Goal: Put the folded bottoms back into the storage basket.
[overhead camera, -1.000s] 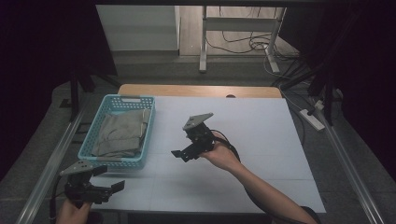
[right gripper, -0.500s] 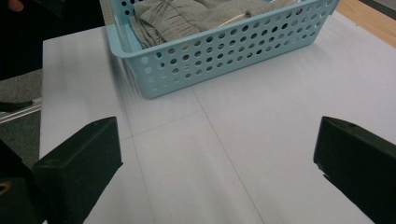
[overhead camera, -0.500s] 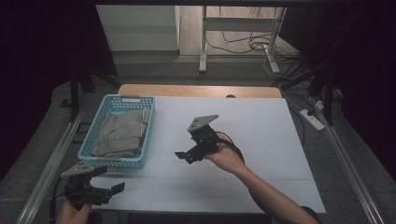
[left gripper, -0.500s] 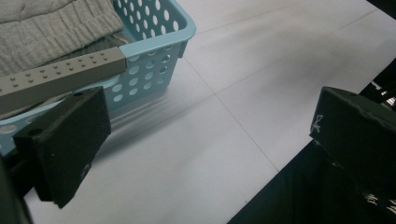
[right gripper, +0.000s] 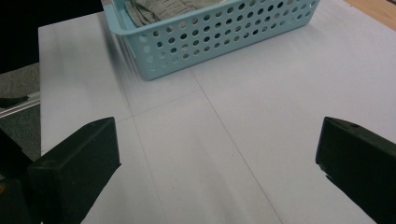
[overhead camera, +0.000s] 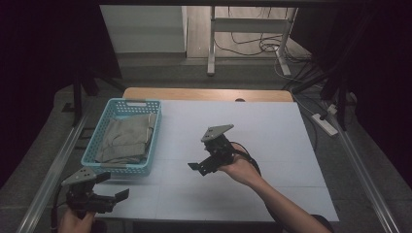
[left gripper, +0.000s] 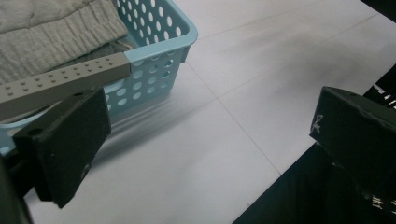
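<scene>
A light blue perforated basket (overhead camera: 153,133) stands on the left of the white table (overhead camera: 262,121), with folded grey-beige cloth (overhead camera: 127,138) inside it. My right gripper (overhead camera: 200,167) hovers over the table's middle, right of the basket, jaws wide apart and empty. In the right gripper view the basket (right gripper: 219,35) lies ahead of the open gripper (right gripper: 217,163). My left gripper (overhead camera: 115,188) is at the table's near left corner, just in front of the basket, also open. In the left gripper view the basket (left gripper: 163,51) and cloth (left gripper: 51,32) sit close beyond the gripper (left gripper: 210,140).
A wooden strip (overhead camera: 209,94) borders the table's far edge. Metal rails (overhead camera: 56,162) run along both sides. A power strip (overhead camera: 324,124) lies off the right edge. White table surface spreads to the right of and behind my right gripper.
My right gripper has drifted to the right and a little nearer the person, away from the basket. The left gripper has stayed almost still at the near left corner.
</scene>
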Demonstrator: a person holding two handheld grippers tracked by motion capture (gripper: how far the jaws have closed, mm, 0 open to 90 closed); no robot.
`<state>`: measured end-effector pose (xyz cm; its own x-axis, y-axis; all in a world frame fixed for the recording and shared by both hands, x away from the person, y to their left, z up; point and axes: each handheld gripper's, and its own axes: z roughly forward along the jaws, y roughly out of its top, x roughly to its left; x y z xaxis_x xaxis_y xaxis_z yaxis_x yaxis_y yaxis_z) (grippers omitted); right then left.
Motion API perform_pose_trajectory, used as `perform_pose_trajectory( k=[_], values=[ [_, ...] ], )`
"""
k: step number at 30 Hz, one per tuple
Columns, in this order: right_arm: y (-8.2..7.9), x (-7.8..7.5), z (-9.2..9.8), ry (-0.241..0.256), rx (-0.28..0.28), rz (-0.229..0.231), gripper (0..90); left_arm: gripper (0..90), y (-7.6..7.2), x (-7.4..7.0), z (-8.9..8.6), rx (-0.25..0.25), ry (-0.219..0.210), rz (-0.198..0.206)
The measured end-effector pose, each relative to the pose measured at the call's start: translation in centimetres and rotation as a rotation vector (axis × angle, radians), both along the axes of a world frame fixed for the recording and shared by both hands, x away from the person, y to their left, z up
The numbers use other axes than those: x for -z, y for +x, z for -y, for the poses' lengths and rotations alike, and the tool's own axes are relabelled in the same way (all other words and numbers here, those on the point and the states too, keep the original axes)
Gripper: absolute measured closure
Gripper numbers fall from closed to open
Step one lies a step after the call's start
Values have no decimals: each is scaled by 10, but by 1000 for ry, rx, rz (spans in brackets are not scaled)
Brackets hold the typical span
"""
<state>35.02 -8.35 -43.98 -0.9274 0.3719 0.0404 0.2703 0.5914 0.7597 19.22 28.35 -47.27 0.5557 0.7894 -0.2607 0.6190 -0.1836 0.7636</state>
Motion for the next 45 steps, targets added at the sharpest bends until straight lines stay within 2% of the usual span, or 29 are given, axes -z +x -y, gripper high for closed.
perform_pose_trajectory(
  k=[15, 19, 27, 37, 45],
  values=[
    [-8, 5, 21, -18, 25, -4, 0, 0, 0, 0, 0, 5, -3, -2],
    [-10, 6, 28, -10, 33, -16, 0, 0, 0, 1, 0, 7, -3, -4],
    [-17, 6, 41, -17, 51, -1, 0, 0, 1, 1, 1, 13, 5, -5],
    [-22, 6, 63, -6, 77, -15, 0, 0, 1, 1, 1, 13, 9, -6],
    [-27, 4, 79, 2, 104, -9, 0, 0, 1, 1, 2, 14, 10, -7]
  ],
)
